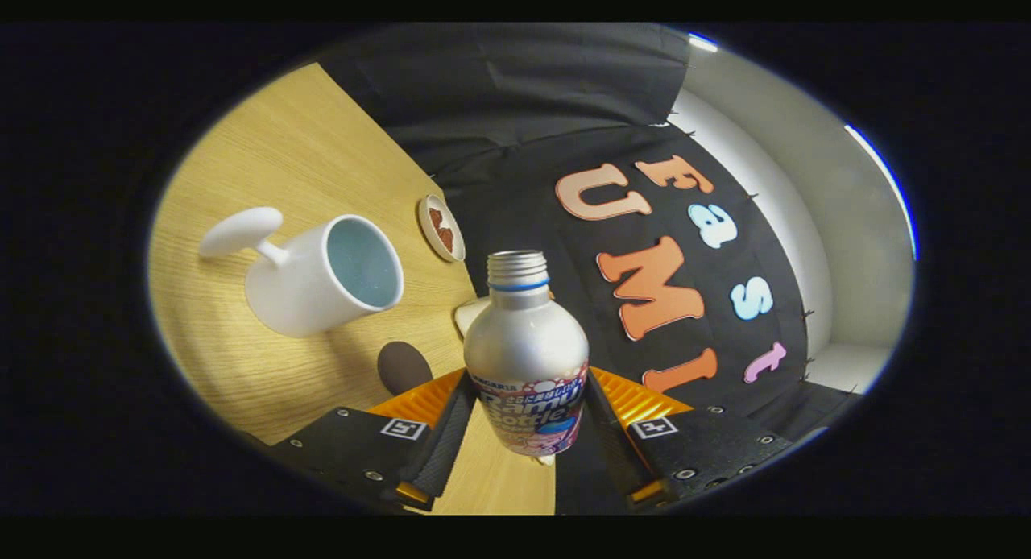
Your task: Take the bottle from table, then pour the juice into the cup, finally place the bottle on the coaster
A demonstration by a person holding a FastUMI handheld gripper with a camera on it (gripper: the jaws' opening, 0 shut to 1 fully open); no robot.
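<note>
Gripping the bottle (527,358), gripper (527,406) fingers clamp it; cup (322,277) and coaster (441,227) beyond

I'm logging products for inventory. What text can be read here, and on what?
On the bottle, clamped in the gripper: the label is partly covered by the fingers and warped, too unclear to quote.
On the gripper's square markers: patterns, no words.
On the cup: none.
</note>
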